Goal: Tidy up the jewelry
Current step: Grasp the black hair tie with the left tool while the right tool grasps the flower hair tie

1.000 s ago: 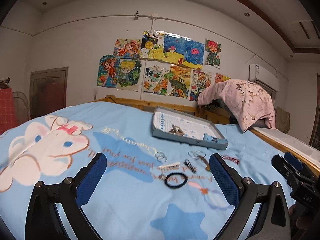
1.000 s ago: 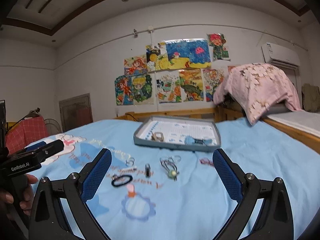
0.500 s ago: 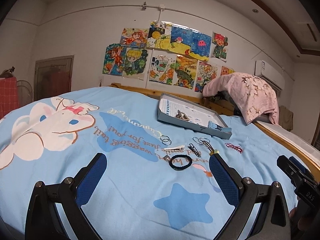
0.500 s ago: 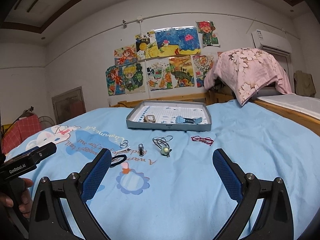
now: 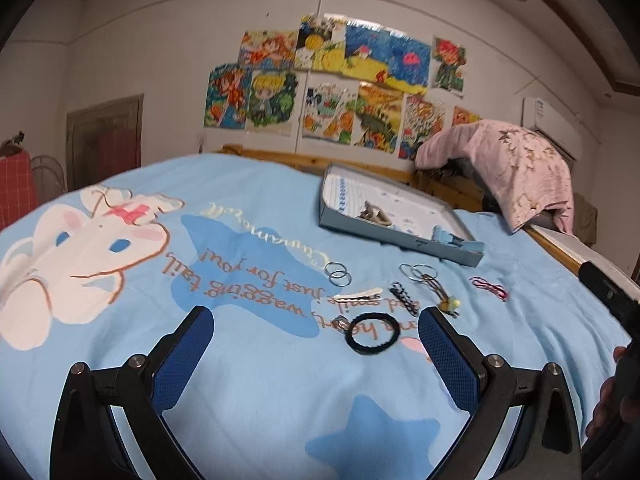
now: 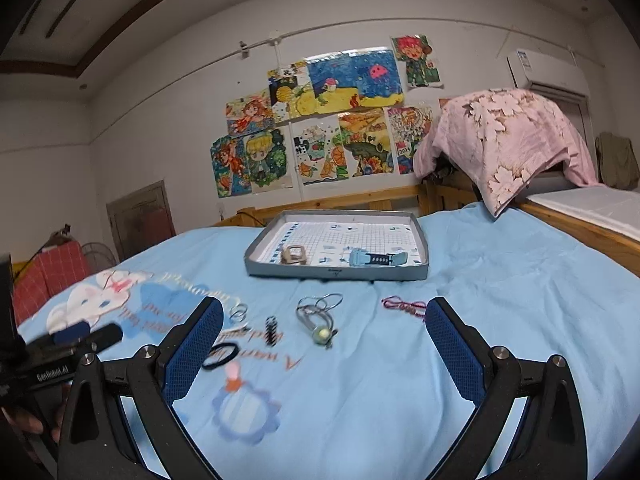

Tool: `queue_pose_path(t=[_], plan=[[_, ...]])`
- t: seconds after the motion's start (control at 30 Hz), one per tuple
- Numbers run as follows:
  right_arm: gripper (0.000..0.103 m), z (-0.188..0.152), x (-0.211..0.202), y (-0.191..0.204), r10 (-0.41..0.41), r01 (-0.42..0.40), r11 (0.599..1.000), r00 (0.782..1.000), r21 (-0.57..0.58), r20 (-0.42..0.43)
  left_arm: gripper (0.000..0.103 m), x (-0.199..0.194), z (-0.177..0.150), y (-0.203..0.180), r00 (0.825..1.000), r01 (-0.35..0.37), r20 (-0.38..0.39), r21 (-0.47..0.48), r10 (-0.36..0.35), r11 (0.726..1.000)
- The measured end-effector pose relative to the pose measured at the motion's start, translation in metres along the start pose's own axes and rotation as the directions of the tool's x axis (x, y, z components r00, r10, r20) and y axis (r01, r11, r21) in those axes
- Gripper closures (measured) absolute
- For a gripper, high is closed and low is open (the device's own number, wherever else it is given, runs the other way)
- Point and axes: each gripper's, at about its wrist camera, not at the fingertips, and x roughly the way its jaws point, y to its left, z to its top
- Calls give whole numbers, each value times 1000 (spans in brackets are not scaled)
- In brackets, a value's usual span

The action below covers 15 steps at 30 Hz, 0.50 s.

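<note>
The left gripper (image 5: 312, 344), black-framed with blue textured pads (image 5: 182, 354), is spread wide apart and holds nothing. The right gripper (image 6: 322, 344) is likewise spread wide and holds nothing. A hand (image 6: 28, 424) grips the left gripper's handle.

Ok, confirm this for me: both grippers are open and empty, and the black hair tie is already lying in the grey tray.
Not quite. The black hair tie still lies on the blue bedspread, short of the grey tray, as the left wrist view shows. Both the left gripper and the right gripper are open and empty.
</note>
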Motion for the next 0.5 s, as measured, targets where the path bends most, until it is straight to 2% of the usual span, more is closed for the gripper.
queue_pose_path(t=[0.13,0.23,0.5], plan=[[4,10,30,-15,-7,7,1000,1000,14,-3,0,28,3,-1,1000,-14,-25,-39,13,999],[4,12,53,-23,-3,3,1000,1000,18,-5,0,42,2,-8,999,-26,-35,-18,26,999],[5,-3,113,-28,45,-42,999,989,20,-141,0,67,-9,-10,992,-5,-130,-15,3,1000]])
